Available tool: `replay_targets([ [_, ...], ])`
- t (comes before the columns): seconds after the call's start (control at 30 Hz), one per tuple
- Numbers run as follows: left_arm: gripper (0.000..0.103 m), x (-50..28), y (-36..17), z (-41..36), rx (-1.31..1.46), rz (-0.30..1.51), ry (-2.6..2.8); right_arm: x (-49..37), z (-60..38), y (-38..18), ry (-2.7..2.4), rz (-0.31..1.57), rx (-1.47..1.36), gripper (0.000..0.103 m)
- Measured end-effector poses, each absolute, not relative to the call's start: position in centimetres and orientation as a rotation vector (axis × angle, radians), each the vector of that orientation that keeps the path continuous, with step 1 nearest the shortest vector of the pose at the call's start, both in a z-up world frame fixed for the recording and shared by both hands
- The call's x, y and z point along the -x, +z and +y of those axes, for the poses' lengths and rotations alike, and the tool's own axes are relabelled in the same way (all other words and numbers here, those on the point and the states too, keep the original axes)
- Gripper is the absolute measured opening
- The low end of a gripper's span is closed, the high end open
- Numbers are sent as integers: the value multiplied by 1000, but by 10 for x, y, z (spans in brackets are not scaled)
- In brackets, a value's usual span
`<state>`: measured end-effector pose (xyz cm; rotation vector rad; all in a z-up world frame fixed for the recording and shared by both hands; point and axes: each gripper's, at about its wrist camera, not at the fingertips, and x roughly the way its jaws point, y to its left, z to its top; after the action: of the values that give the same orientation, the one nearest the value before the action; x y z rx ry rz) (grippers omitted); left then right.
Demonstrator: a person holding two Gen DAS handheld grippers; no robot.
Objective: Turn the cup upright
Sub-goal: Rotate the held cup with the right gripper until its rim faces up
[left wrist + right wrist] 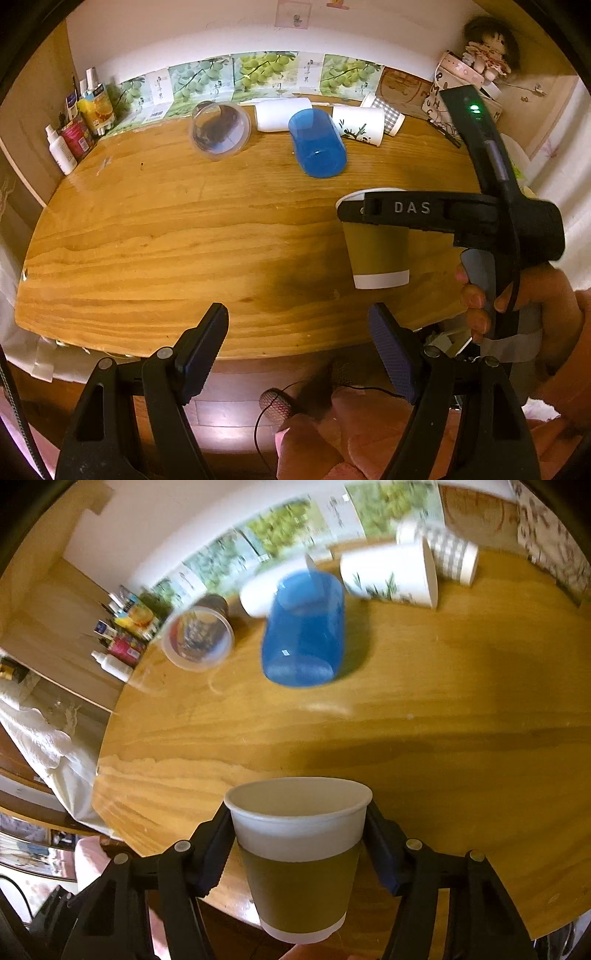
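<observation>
My right gripper [297,834] is shut on an olive-and-white paper cup [299,864], held upright, mouth up, at the wooden table's [424,738] near edge. In the left wrist view the same cup [378,254] hangs upright above the table at the right, gripped near its rim by the right gripper [373,210]. My left gripper [299,347] is open and empty, over the table's front edge, left of and below the cup.
Several cups lie on their sides at the back: a clear one [219,131], a blue one [317,144], a plain white one [282,116], a panda-print one [358,125] and a checked one [388,114]. Bottles [79,122] stand at the back left.
</observation>
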<state>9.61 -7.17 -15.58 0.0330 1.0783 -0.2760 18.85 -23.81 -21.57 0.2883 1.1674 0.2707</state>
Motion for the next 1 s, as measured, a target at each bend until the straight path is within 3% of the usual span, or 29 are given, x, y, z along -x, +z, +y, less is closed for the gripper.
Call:
replay_targets([
  [0.57, 81, -106, -157, -49, -95, 1061, -340, -129, -222, -205, 158, 584, -160, 65],
  [1.0, 81, -112, -166, -28, -92, 1092, -331, -108, -191, -225, 107, 367, -5, 67],
])
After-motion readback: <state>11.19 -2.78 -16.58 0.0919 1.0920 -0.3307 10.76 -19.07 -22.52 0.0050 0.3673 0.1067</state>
